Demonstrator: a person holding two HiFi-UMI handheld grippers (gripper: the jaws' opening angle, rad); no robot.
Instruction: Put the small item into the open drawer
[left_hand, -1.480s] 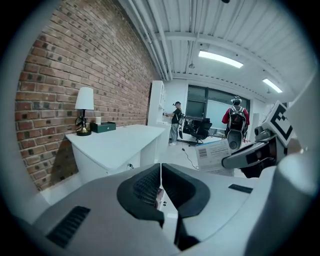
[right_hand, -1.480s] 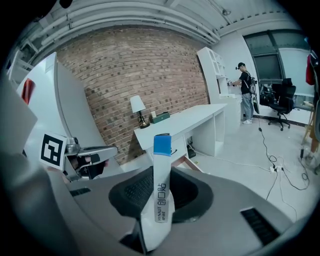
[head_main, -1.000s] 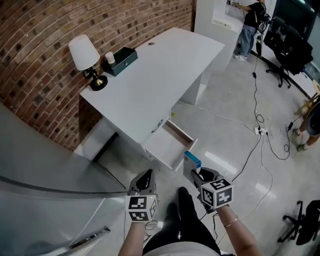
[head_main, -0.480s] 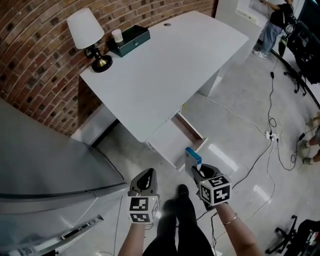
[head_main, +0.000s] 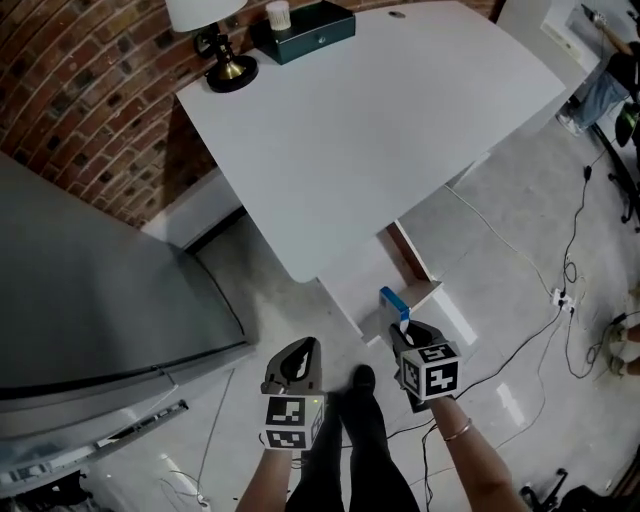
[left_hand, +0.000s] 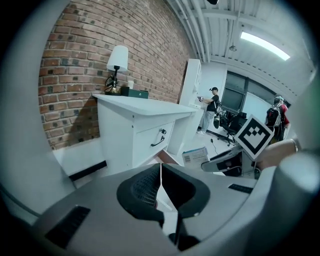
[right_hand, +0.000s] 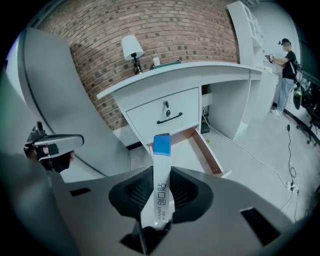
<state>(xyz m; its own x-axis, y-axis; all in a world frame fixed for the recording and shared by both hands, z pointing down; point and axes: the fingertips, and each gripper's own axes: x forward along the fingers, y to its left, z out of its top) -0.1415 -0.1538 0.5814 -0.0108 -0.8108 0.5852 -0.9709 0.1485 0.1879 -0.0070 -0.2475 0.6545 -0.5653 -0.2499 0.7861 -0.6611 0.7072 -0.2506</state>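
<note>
Both my forearms reach out side by side in front of the white desk (head_main: 380, 130), each angled forward and down toward the floor at its foot. My left gripper (left_hand: 160, 186) has its pads pressed together with nothing between them. My right gripper (right_hand: 157, 200) is clamped on a slim white carton (right_hand: 161, 167) with a blue end. I hold it upright, blue end up, close to the front of the desk's open drawer (right_hand: 192, 150) but not in it. Dark lettering runs along the carton's narrow face, too small for me to read. On the desk's far end, by the brick wall (head_main: 80, 90), stand a lamp (head_main: 205, 12) and a teal box (head_main: 305, 28).
</note>
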